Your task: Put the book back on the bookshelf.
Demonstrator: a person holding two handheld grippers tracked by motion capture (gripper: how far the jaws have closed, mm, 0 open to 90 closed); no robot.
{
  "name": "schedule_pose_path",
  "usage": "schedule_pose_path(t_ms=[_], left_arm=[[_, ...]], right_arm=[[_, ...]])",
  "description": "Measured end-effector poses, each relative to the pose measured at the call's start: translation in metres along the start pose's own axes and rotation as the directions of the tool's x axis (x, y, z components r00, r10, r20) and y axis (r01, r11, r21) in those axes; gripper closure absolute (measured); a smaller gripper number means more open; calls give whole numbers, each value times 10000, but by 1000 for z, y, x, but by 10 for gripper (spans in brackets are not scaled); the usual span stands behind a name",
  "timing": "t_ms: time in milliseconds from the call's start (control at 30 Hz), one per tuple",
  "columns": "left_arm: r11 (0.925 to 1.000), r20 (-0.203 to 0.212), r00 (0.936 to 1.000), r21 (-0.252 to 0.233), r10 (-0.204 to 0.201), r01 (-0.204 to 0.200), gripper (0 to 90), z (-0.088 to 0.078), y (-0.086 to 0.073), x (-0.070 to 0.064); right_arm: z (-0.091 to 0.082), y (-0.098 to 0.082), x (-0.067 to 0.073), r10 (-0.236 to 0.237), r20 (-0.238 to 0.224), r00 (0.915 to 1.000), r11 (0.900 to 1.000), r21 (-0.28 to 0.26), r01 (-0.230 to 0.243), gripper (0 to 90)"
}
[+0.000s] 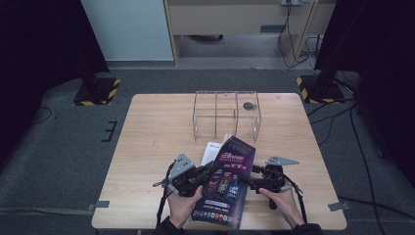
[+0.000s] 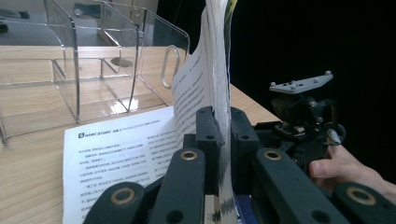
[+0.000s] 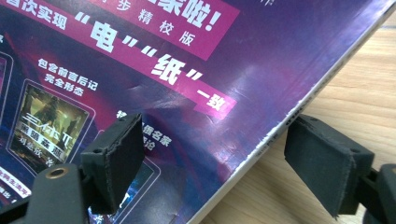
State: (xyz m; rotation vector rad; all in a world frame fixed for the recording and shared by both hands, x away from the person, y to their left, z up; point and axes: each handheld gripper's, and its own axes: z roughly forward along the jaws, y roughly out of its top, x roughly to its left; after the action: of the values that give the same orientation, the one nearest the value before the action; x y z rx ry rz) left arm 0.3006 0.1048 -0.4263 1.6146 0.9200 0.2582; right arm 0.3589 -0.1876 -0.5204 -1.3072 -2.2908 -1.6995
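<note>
While left claw [image 2: 219, 140] pinches magazine [image 1: 230, 171], upright

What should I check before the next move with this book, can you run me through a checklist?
1. Left gripper clamped on the raised pages: ok, jaws shut on them.
2. Right gripper gripping the book: not ok, jaws open either side of its edge.
3. Book fully closed: not ok, one white page lies flat on the table.
4. Clear organizer free of the book: ok, it stands apart, farther back.
5. Organizer compartments empty: not ok, a small dark round thing shows at its right end.
6. Pages undamaged: cannot tell.
</note>
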Motion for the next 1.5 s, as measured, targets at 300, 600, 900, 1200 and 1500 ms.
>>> schedule_pose_path(t_ms=[300, 600, 900, 1200, 1500], left_arm=[[10000, 56, 10000, 0, 30, -30, 846, 2, -2, 0], [9996, 52, 9995, -27, -297, 297, 845, 1, -6, 8], [9990, 94, 9990, -65, -434, 434, 844, 2, -11, 10], [9994, 74, 9994, -107, -338, 339, 844, 3, -13, 9], [9996, 53, 9996, -92, -267, 267, 843, 5, -14, 8]], right_arm=[[10, -3, 0, 189, -845, 9962, 9997, 163, -176, 204], [2, 0, 3, 274, -937, 9952, 9989, -360, -309, 305], [-1, 3, 11, 139, -1067, 9942, 9968, -771, -222, 357], [5, 2, 14, -5, -544, 9985, 9994, -359, -15, 452], [3, 1, 14, 309, 229, 9993, 9993, -236, -304, 638]])
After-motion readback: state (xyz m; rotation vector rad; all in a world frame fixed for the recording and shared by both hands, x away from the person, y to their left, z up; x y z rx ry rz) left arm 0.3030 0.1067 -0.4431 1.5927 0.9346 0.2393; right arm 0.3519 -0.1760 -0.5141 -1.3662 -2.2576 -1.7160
